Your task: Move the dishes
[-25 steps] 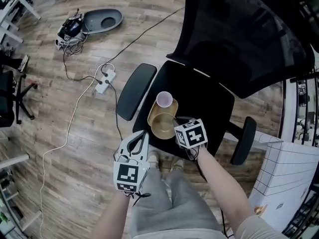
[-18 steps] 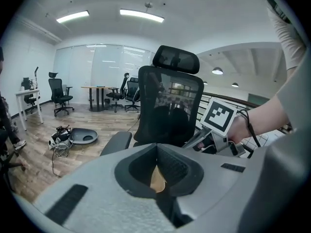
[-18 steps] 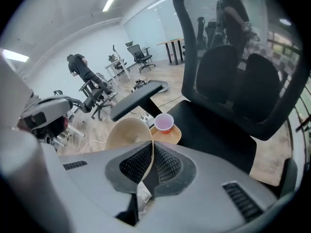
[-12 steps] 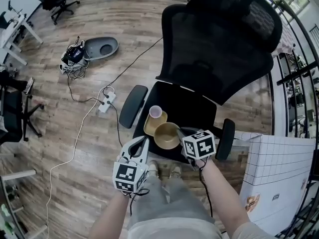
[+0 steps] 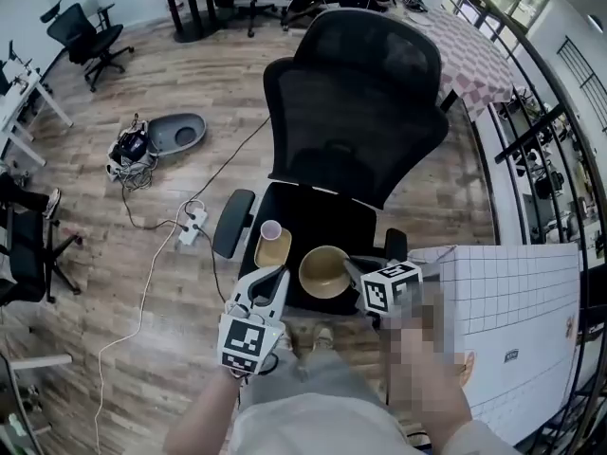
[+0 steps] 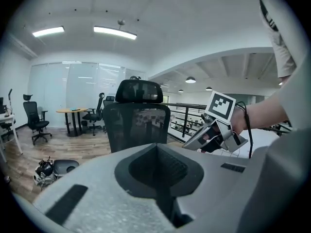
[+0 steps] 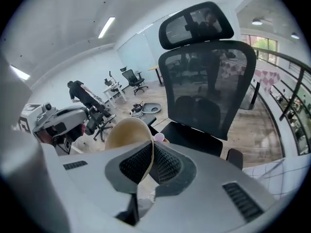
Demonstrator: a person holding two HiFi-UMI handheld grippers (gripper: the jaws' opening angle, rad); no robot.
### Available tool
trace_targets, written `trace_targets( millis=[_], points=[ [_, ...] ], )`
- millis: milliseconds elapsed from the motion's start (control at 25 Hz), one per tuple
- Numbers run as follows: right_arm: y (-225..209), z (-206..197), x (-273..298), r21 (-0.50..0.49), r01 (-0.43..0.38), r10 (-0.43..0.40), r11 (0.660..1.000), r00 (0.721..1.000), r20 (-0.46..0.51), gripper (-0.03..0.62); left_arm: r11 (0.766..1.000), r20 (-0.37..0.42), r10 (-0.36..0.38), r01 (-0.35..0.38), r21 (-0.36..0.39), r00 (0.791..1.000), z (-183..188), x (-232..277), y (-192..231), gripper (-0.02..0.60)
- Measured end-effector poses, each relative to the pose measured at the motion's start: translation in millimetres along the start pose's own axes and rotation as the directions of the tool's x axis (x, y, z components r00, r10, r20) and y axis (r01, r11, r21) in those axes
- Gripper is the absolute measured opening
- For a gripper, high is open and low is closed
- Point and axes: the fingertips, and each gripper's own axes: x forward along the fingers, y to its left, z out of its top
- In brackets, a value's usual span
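Up off the plate [image 5: 272, 251] the bowl [image 5: 325, 271] has come since a second ago. It now hangs clear to the plate's right, above the front of the chair [image 5: 351, 112] seat [image 5: 327, 211]. My right tongs [image 5: 351, 268] are nearly closed, pinching the bowl's rim. The plate lies on the seat with the pink cup [image 5: 270, 229] at its far end. My left tongs [image 5: 275, 278] are closed with nothing between them, near the seat's front left corner, apart from the dishes.
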Motion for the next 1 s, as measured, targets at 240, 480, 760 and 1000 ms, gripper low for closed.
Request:
trace_targets(
  millis=[240,480,760,1000],
  points=[
    [0,-9,-56,0.003,0.006,-0.006,1.000,1.000,0.029,0.029,0.997,0.055,-0.070,0.069,0.033,0.996,51,-13,-44,0.014],
    [-8,-12,-106,0.047,0.050,-0.055,0.998,0.993,0.101,0.029,0.976,0.072,-0.172,0.160,0.146,0.982,86,-5,-91,0.014],
    [-41,-33,-146,0.139,0.126,-0.145,0.982,0.980,0.134,0.029,0.931,0.078,-0.327,0.307,0.198,0.942,110,28,-152,0.014],
    [-86,-76,-184,0.268,0.217,-0.262,0.939,0.954,0.144,0.028,0.870,0.061,-0.466,0.444,0.216,0.883,114,49,-214,0.014]
  ],
)
